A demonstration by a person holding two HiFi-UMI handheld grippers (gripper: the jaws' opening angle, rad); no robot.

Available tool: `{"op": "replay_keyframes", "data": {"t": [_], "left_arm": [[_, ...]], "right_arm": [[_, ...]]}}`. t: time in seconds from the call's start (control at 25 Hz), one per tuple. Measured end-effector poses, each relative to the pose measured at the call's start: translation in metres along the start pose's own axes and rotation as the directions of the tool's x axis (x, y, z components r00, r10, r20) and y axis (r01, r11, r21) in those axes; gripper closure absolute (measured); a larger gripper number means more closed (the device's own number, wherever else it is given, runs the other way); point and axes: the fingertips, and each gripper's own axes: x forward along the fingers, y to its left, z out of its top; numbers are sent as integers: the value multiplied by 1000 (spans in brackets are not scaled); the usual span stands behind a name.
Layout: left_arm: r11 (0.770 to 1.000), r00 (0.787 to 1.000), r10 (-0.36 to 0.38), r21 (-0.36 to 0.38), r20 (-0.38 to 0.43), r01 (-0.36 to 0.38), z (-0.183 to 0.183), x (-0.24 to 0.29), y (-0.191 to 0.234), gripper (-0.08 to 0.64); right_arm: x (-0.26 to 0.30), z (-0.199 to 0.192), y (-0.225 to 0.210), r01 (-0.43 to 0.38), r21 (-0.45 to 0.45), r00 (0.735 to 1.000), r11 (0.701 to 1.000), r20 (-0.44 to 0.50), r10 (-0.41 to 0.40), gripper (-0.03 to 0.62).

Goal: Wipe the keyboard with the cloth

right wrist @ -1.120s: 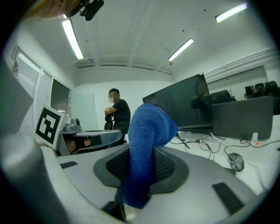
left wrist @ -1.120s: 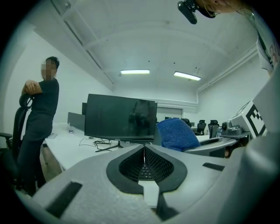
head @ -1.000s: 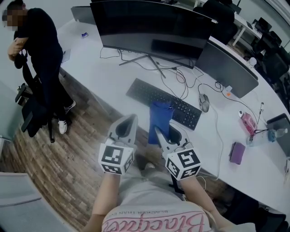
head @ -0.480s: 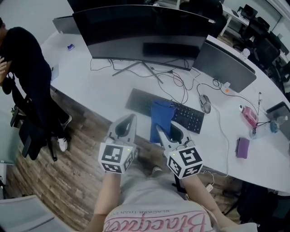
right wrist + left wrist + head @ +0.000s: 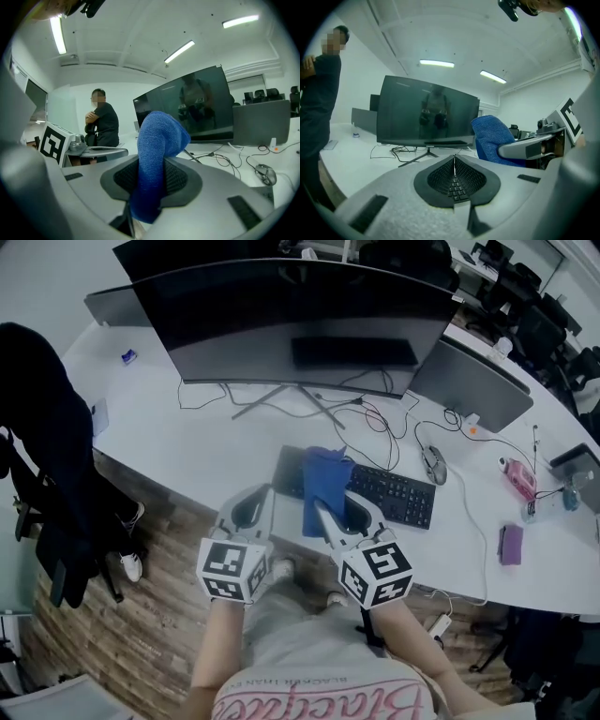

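Head view is showing the right hand-held gripper (image 5: pixel 325 512) clenching the blue cloth (image 5: pixel 322 486), which is draping just ahead of it over the near end of the keyboard (image 5: pixel 394 495) on the desk (image 5: pixel 225 446); the left hand-held gripper (image 5: pixel 251 512), alongside, is sitting closed and empty; wiping is seemingly only starting, with most keys still waiting.

Bright ceiling strips, fisheye-warped edges

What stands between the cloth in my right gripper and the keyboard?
Nothing visible. The cloth, clamped in the right gripper, overlaps the left part of the keyboard in the head view. Whether it touches the keys cannot be told.
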Motion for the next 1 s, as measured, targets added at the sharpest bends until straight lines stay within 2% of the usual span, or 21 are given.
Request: {"op": "replay_keyframes", "data": {"t": [0.24, 0.68, 1.0], "left_arm": [[999, 998, -33, -26, -55, 32, -15, 19, 42, 554], [994, 984, -111, -31, -140, 108, -43, 58, 83, 554], [993, 973, -112, -51, -203, 104, -63, 90, 110, 554]], "right_arm": [[48, -10, 8, 15, 37, 998, 999, -57, -13, 482], [120, -51, 3, 104, 163, 982, 981, -171, -76, 482], [160, -79, -7, 138, 215, 964, 967, -252, -82, 483]]}}
